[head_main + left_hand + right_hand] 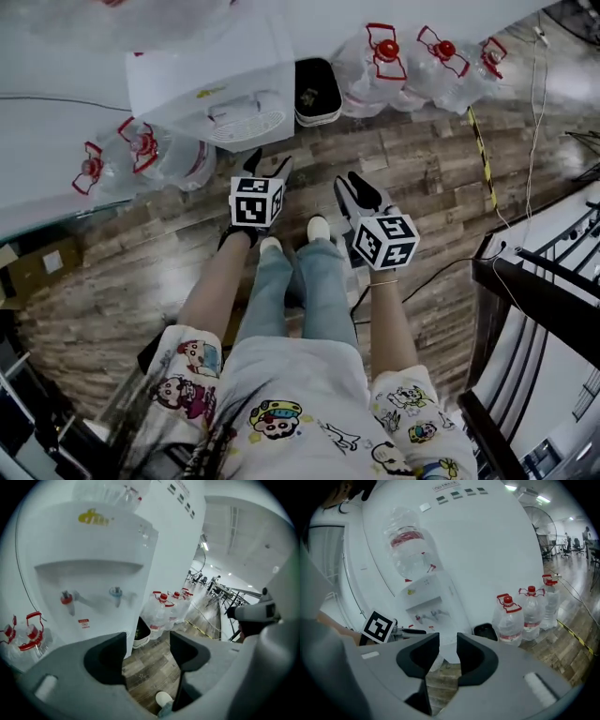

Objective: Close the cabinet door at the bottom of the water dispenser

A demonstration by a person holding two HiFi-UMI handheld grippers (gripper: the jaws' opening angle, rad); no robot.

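The white water dispenser (211, 80) stands against the wall ahead of me, with a bottle upside down on top (408, 550). Its red tap (67, 598) and blue tap (115, 591) show in the left gripper view. The cabinet door at its bottom is hidden in every view. My left gripper (270, 161) is held up in front of the dispenser, open, with only floor between its jaws (147, 639). My right gripper (354, 180) hangs beside it to the right, also open and empty (448, 641). Neither touches the dispenser.
Water bottles with red caps (412, 61) stand right of the dispenser, and more (141, 155) stand left of it. A black bin (316, 91) sits between the dispenser and the right bottles. Striped tape (483, 155) and a cable (534, 112) cross the wooden floor. A black frame (534, 281) stands at right.
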